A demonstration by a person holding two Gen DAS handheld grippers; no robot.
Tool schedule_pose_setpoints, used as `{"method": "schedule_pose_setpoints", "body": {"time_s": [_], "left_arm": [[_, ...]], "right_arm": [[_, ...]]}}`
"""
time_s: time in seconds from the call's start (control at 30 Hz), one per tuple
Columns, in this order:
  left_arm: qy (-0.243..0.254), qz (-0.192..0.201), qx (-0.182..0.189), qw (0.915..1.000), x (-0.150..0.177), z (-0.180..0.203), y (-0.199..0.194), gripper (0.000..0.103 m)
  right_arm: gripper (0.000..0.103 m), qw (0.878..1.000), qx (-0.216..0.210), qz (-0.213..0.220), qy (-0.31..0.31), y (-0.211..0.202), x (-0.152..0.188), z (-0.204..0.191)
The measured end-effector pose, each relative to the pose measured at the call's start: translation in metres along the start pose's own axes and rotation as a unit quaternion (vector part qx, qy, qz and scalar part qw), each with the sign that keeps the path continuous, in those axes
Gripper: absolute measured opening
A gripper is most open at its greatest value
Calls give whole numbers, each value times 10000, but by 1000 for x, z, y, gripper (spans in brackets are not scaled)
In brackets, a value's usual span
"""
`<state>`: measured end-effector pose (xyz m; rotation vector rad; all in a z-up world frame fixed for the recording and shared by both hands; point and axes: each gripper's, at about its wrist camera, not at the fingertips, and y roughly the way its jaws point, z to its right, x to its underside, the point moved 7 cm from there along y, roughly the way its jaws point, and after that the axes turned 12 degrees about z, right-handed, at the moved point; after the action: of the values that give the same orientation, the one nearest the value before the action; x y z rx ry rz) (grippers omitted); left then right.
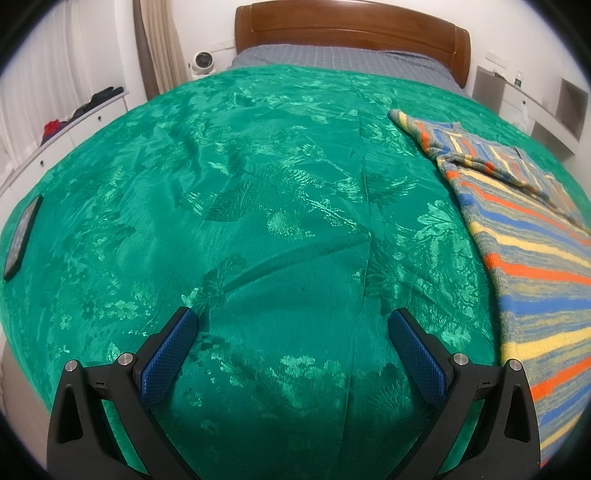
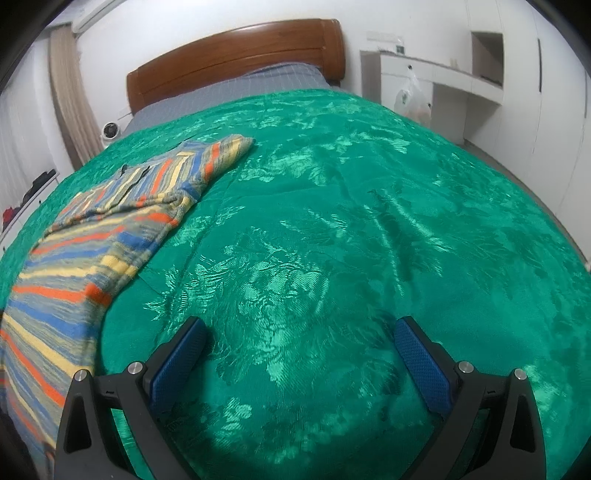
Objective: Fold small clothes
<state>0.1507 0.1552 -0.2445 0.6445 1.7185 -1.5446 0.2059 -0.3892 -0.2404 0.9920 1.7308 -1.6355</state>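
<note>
Left wrist view
- Left gripper (image 1: pixel 293 321): above the near edge of the bed, pointing toward the headboard; fingers spread wide, nothing between them, only bedspread in the gap.
- Finger pads (image 1: pixel 168 356): blue, fine diamond-knurl texture, on black angular arms with silver pivot pins.
- Bedspread (image 1: pixel 258 184): green, shiny woven damask, leaf and flower pattern; shallow creases and one long fold line running head to foot.
- Striped garment (image 1: pixel 524 240): knit, fuzzy, bands of orange, blue, yellow and grey; lies flat toward the right side of the bed, running from the near edge toward mid-bed; a sleeve is folded across its upper part. Apart from the gripper, to its right.
- Phone (image 1: pixel 23 236): dark flat slab at the left edge of the bed.
- Headboard (image 1: pixel 351 33): brown polished wood, curved top; grey checked sheet (image 1: pixel 340 59) below it.
- Fan (image 1: pixel 201 61): small, white, round, beside the bed's far left corner.

Right wrist view
- Right gripper (image 2: pixel 301 328): same pose, low over the near edge of the bed; fingers wide apart, empty.
- Striped garment (image 2: pixel 96 240): left of the gripper, not touching; sleeve end reaches toward the headboard (image 2: pixel 236 55).
- Plastic bag (image 2: pixel 412 98): translucent, against the white cabinets past the right edge of the bed.
</note>
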Motion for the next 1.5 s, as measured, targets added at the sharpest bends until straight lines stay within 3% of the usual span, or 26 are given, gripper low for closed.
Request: {"method": "schedule_pose_setpoints", "body": {"time_s": [0.17, 0.37, 0.53, 0.63, 0.73, 0.83, 0.9, 0.97, 1.0, 1.1, 1.13, 1.2, 1.23, 1.27, 1.3, 1.33, 1.4, 1.5], "left_arm": [[38, 5, -37, 10000, 1, 1, 2, 103], [38, 7, -37, 10000, 1, 1, 2, 103], [18, -67, 16, 10000, 0, 1, 2, 103], [-279, -191, 469, 9983, -1, 1, -19, 102], [-279, -480, 1267, 9904, 13, 18, -53, 102], [184, -1243, 1867, 9743, 43, 54, -74, 101], [622, -1473, 2021, 9662, 56, 76, -82, 97], [1018, -1648, 2121, 9579, 67, 94, -86, 79], [1147, -1768, 2155, 9535, 73, 102, -85, 76], [1419, -1973, 1955, 9501, 85, 112, -79, 68], [1448, -1998, 1911, 9501, 85, 113, -78, 63], [1344, -2112, 1942, 9485, 85, 114, -77, 47], [1279, -2214, 1926, 9474, 86, 112, -74, 30], [1247, -2289, 1909, 9464, 88, 110, -71, 8], [1185, -2387, 1928, 9443, 90, 107, -68, 5], [1087, -2437, 1981, 9432, 90, 104, -68, 4], [1018, -2457, 2093, 9410, 86, 99, -71, 3], [1132, -2404, 2243, 9376, 79, 95, -80, 3]], "right_arm": [[101, 9997, -74, 198, 82, -35, -13, 3], [101, 9968, -55, 470, -640, -77, -33, -4], [101, 9941, -193, 278, -1034, -97, -31, -17], [101, 9916, -404, -43, -1230, -112, -19, -28], [101, 9875, -739, -354, -1343, -129, -2, -42], [100, 9771, -1340, -1100, -1236, -138, 32, -61], [100, 9676, -1605, -1583, -1137, -136, 55, -71], [99, 9618, -1691, -1852, -1097, -130, 72, -77], [98, 9601, -1698, -1940, -1082, -126, 77, -78], [86, 9499, -1774, -2457, -762, -109, 93, -79], [77, 9422, -1908, -2691, -583, -105, 100, -82], [65, 9336, -2053, -2885, -548, -99, 106, -87], [62, 9319, -2030, -2934, -651, -97, 109, -89], [49, 9314, -1952, -2973, -776, -92, 113, -89], [36, 9304, -1905, -3025, -813, -91, 117, -89], [9, 9304, -1821, -3079, -799, -89, 117, -86], [7, 9284, -1884, -3145, -603, -94, 113, -82], [6, 9272, -1937, -3057, -967, -117, 103, -85]]}}
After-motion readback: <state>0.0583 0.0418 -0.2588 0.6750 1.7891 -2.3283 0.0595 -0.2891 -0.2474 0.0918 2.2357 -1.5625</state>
